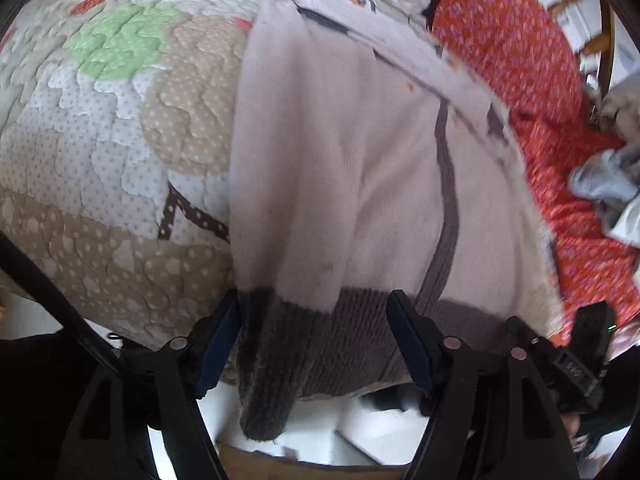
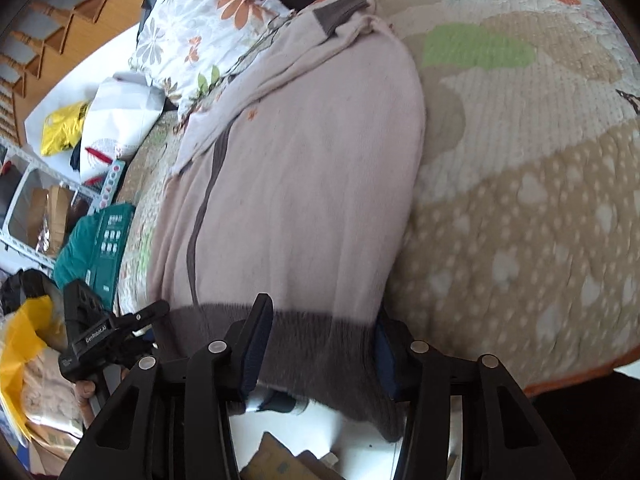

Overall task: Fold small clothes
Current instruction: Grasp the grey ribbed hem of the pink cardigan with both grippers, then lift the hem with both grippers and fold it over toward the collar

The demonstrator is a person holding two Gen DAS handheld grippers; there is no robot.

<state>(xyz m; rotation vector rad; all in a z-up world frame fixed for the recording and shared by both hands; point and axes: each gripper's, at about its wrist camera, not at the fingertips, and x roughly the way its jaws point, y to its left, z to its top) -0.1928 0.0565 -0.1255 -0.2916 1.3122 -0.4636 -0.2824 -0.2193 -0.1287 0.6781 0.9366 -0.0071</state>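
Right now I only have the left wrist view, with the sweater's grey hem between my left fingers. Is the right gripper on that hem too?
Observer: Yes. The right gripper straddles the same grey hem, jaws open, not clamped.
Operator: What's at the sweater's far end?
Observer: A grey sleeve cuff lies folded over the top of the sweater.
Operator: Anything near the side I can't see?
Observer: A teal box lies at the left of the right wrist view, apart from the sweater.
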